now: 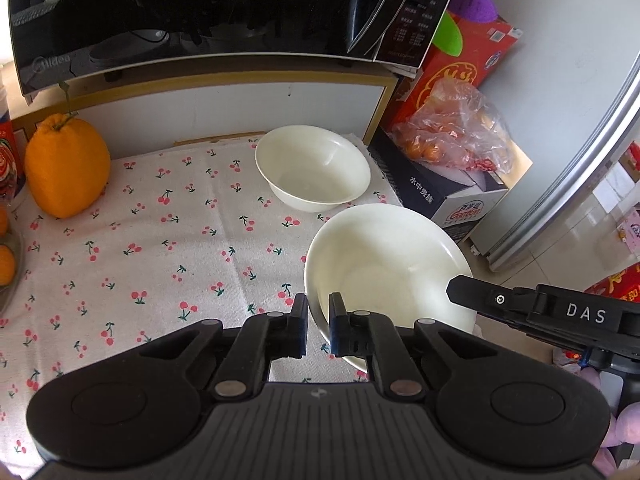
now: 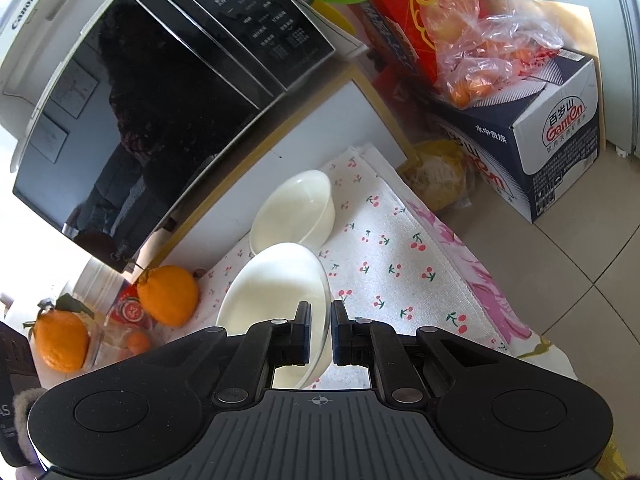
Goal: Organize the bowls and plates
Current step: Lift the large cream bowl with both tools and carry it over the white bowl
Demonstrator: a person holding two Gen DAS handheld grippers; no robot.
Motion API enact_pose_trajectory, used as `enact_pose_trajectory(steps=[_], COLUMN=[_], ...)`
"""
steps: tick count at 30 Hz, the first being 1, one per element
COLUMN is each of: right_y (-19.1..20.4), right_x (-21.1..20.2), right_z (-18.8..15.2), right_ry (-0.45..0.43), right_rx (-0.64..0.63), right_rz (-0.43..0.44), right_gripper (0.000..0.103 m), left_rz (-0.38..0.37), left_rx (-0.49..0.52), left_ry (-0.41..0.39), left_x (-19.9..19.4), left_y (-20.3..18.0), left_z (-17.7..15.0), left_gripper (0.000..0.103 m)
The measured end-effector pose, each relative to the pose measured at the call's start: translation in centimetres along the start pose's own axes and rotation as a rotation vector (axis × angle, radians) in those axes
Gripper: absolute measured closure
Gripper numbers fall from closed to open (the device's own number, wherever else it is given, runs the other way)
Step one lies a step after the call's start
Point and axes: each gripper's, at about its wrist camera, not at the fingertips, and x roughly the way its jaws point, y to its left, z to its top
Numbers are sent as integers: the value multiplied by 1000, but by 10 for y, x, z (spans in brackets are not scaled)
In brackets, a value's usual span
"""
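Note:
A large white bowl (image 1: 384, 264) is held tilted above the cherry-print cloth (image 1: 160, 240). My left gripper (image 1: 318, 328) is shut on its near-left rim. My right gripper (image 2: 321, 332) is shut on the rim of the same bowl (image 2: 276, 292) from the other side; one of its fingers (image 1: 480, 300) shows at the bowl's right edge in the left wrist view. A smaller white bowl (image 1: 312, 168) stands upright on the cloth behind it, next to the shelf wall, and also shows in the right wrist view (image 2: 296, 208).
A black microwave (image 1: 200, 12) sits on a shelf above the cloth. A large orange fruit (image 1: 66, 164) stands at the cloth's far left. A bag of oranges (image 1: 452, 136) lies on a water carton (image 2: 552, 148) to the right. Tiled floor (image 2: 560, 264) lies beyond the cloth's edge.

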Motion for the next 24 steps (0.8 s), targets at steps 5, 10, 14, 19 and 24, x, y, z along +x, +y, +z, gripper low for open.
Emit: enact_pose_trajectory(steps=[5,10,14,19,24], right_y=[10,19,27,32,32], right_x=[-12,-22,-30,-40,-47], right_z=[1,0,-6,-15,-23], right_ry=[11,44,71,95,116], right_rx=[-7,-8,-14,-14,-6], right_rz=[-10,-35,-61,-82,-91], right_gripper=[93,93,93,93,92], left_rz=[2,13,24,27,37], left_rx=[2,6,3,-3,-1], left_ry=[9,40,66,93,119], left_x=[-13,-24,-30,-37,-42], left_y=[-3,-7,-10,-11,-13], left_z=[1,-3,-9,-18,-26], left_gripper=[94,93,93,93,93])
